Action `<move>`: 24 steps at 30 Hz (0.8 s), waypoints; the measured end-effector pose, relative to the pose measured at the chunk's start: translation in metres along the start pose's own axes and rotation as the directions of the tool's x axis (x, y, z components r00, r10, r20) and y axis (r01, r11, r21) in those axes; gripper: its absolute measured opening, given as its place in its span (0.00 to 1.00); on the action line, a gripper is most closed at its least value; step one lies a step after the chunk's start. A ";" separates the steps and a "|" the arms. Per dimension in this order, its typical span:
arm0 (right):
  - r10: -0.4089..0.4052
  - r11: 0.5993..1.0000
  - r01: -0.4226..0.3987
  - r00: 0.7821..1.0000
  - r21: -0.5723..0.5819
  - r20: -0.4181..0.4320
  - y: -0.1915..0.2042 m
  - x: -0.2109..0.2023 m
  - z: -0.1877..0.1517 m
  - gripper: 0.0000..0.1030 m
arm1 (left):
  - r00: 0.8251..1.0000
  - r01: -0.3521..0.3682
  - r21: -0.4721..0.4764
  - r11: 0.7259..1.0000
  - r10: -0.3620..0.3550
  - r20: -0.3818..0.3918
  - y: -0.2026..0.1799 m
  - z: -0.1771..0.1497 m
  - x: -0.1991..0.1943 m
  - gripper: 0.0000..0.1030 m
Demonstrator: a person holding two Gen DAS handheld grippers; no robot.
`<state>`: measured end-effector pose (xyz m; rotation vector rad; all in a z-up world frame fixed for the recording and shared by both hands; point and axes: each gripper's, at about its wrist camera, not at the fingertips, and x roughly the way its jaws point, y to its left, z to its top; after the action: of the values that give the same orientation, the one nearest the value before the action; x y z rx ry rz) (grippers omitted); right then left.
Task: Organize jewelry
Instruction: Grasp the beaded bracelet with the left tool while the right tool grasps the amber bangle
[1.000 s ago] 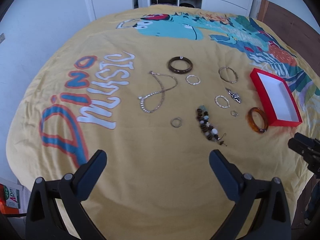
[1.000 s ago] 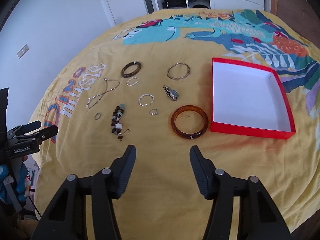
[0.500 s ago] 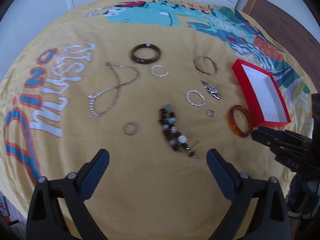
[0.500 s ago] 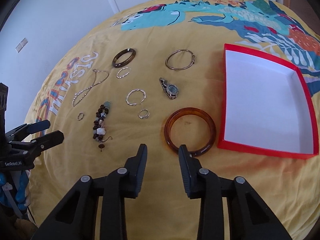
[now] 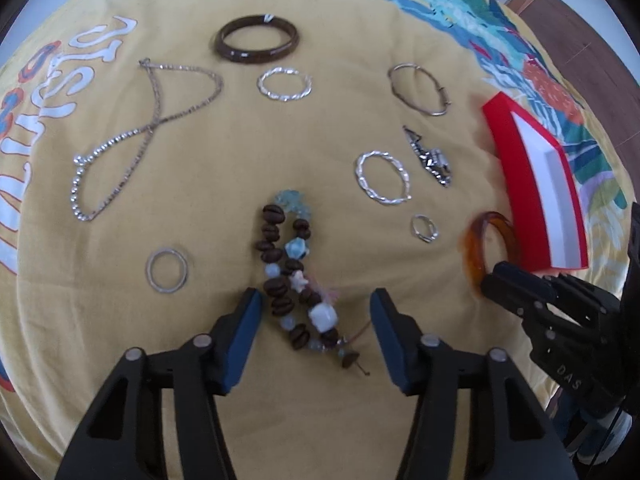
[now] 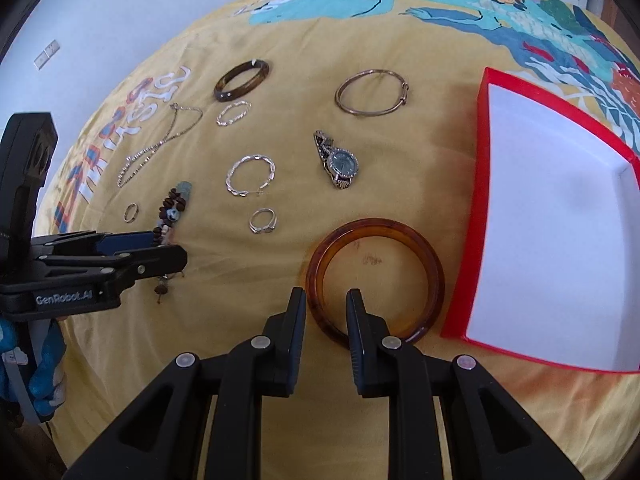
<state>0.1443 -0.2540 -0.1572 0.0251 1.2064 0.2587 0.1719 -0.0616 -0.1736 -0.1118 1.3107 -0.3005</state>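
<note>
Jewelry lies spread on a yellow printed cloth. My left gripper [image 5: 316, 314] points steeply down over the bead bracelet [image 5: 280, 276] of brown and pale blue beads. Its jaws are closing, the bracelet's near end lies between them, and the pads stand clear of the beads. My right gripper [image 6: 326, 300] straddles the near rim of the amber bangle [image 6: 432, 272]. Its jaws are closing too, with a small gap left at the rim. The red box [image 6: 480, 200], white inside, holds nothing and sits just right of the bangle.
Farther back lie a dark brown bangle [image 5: 256, 42], a chain necklace [image 5: 120, 152], two twisted silver hoops [image 5: 284, 84], a thin metal bangle [image 5: 418, 88], a watch [image 6: 338, 162] and two small rings [image 5: 424, 228]. A wall and wardrobe stand beyond the cloth.
Both grippers came down close to the cloth and their jaws narrowed. The left now flanks the bead bracelet. The right now flanks the amber bangle's rim.
</note>
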 end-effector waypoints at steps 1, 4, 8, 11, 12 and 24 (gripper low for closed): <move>0.002 1.000 -0.002 1.000 -0.003 -0.004 0.000 0.002 0.000 0.19 | 1.000 -0.001 -0.005 1.000 0.001 -0.004 0.000 0.002 0.003 0.47; 0.006 1.000 -0.006 1.000 -0.017 -0.021 0.004 0.011 0.002 0.19 | 1.000 -0.012 -0.009 1.000 0.012 -0.011 0.001 0.005 0.008 0.41; 0.009 1.000 -0.010 0.999 -0.021 -0.038 0.007 0.022 0.006 0.19 | 0.999 -0.030 -0.016 0.999 0.030 -0.019 0.006 0.008 0.012 0.33; 0.017 1.000 -0.018 0.999 -0.004 -0.051 0.007 0.029 0.008 0.20 | 0.999 -0.045 -0.011 0.999 0.045 -0.018 0.006 0.010 0.013 0.27; 0.017 1.000 -0.017 0.999 -0.002 -0.051 0.007 0.030 0.008 0.20 | 0.999 -0.052 -0.008 0.999 0.052 -0.016 0.006 0.009 0.013 0.25; 0.045 0.999 -0.044 0.998 0.025 -0.040 0.008 0.022 0.000 0.10 | 0.991 -0.123 0.032 0.992 0.122 0.046 -0.004 -0.005 -0.005 0.17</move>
<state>0.1503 -0.2413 -0.1755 0.0684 1.2500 0.2851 0.1658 -0.0634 -0.1688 -0.0080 1.2620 -0.2149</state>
